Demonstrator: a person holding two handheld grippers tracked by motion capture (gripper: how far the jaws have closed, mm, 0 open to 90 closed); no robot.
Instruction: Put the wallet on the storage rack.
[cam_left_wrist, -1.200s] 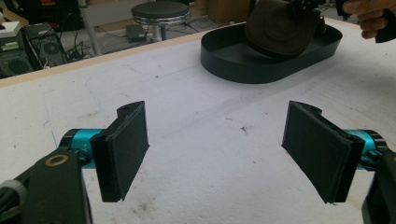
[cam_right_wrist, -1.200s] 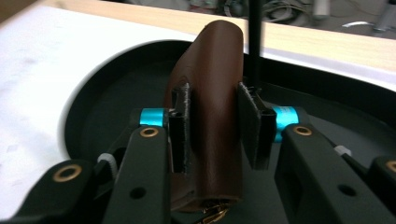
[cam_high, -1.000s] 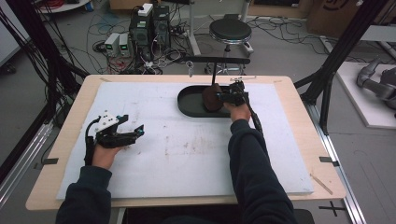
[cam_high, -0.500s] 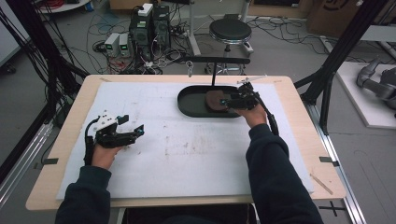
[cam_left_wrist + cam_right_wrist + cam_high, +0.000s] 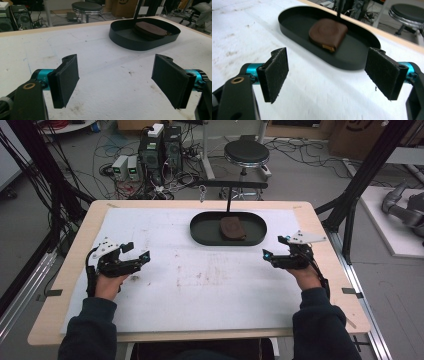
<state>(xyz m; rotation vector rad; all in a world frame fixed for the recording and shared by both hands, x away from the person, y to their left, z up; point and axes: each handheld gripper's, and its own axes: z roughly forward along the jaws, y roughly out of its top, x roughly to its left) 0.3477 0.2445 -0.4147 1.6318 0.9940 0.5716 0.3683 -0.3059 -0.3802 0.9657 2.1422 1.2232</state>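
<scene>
A flat brown leather pouch [image 5: 232, 228] lies in a black oval tray [image 5: 200, 227] at the back middle of the white mat. My right gripper [image 5: 274, 247] is open over the mat, in front of the tray's right end and apart from it. In the right gripper view the pouch [image 5: 328, 32] rests in the tray [image 5: 294, 27] beyond the empty gripper [image 5: 328, 75]. My left gripper [image 5: 137, 251] is open over the mat's left side. The left gripper view shows its gripper [image 5: 115, 82] empty, with the tray [image 5: 130, 41] and pouch [image 5: 150, 28] far off.
A white mat [image 5: 210, 280] covers the wooden table [image 5: 75, 245]. A black T-shaped stand [image 5: 230, 185] rises just behind the tray. Black frame posts [image 5: 360, 180] flank the table. A stool [image 5: 246, 154], computers [image 5: 157, 145] and cables sit on the floor beyond.
My right gripper has let go of the pouch in the tray and drawn back toward the front right, now open. The left gripper has hardly moved.
</scene>
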